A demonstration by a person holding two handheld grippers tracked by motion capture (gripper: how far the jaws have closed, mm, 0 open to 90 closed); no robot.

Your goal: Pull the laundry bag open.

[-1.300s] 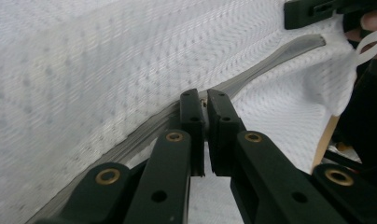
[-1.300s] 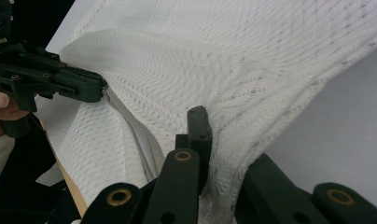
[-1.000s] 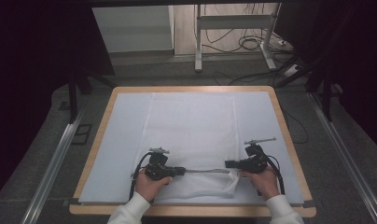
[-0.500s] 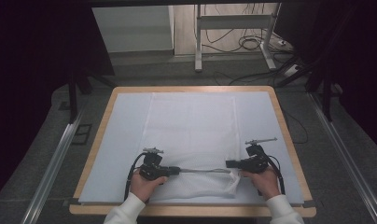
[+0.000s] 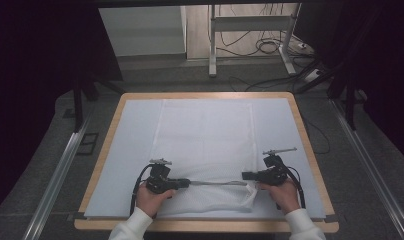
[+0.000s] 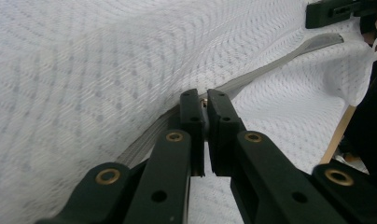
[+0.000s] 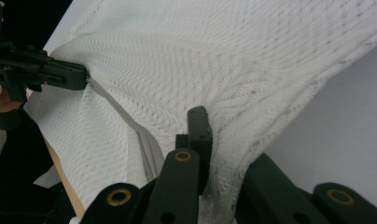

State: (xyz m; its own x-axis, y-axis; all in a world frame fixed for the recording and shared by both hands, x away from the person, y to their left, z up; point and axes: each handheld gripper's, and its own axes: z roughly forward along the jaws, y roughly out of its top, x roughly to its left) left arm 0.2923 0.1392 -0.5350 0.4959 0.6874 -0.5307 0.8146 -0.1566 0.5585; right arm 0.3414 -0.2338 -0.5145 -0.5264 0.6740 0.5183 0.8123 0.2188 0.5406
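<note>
High view: near the surface's front edge, a white mesh bag (image 5: 205, 145) has its zipper (image 5: 215, 183) stretched between the left gripper (image 5: 182, 182), jaws pinching the slider, and the right gripper (image 5: 246, 176), jaws pinching cloth. Slack or uneven pull could jam the slider or tear the mesh free.

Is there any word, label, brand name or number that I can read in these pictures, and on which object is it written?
No readable text in any view.
The white mesh cloth, its grey zipper band, the left claw, the right claw and the table carry no visible words, labels or numbers.
</note>
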